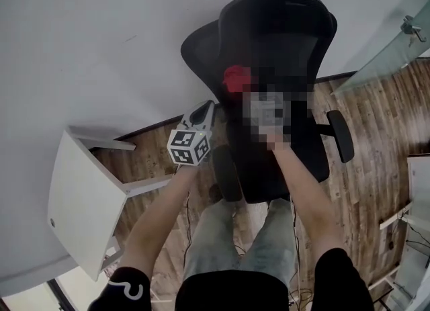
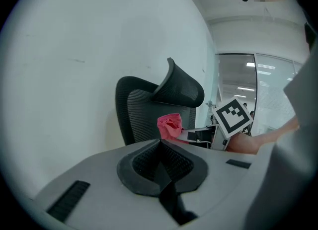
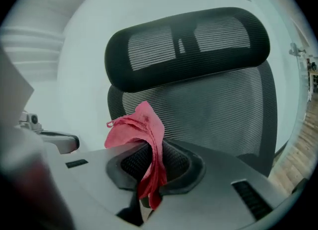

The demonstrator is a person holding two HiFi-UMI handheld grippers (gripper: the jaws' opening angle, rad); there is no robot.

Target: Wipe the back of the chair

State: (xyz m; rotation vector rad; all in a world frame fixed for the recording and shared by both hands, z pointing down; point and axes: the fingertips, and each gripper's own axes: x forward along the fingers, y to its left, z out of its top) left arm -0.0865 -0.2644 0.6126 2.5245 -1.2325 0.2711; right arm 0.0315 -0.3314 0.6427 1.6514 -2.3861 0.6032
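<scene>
The right tongs (image 3: 151, 172) pinch a red cloth (image 3: 139, 127) just in front of the black mesh chair back (image 3: 218, 110); maybe it touches. The left tongs (image 2: 160, 162) are pressed together, holding nothing, off to one side of the chair back.

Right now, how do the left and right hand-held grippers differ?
The right hand-held gripper is shut on a red cloth; the left hand-held gripper is shut on nothing. The right one faces the chair backrest head-on, with the cloth raised in front of its mesh; the left one sits off to one side of that backrest, apart from it. Both have their jaws together and point toward the backrest.
</scene>
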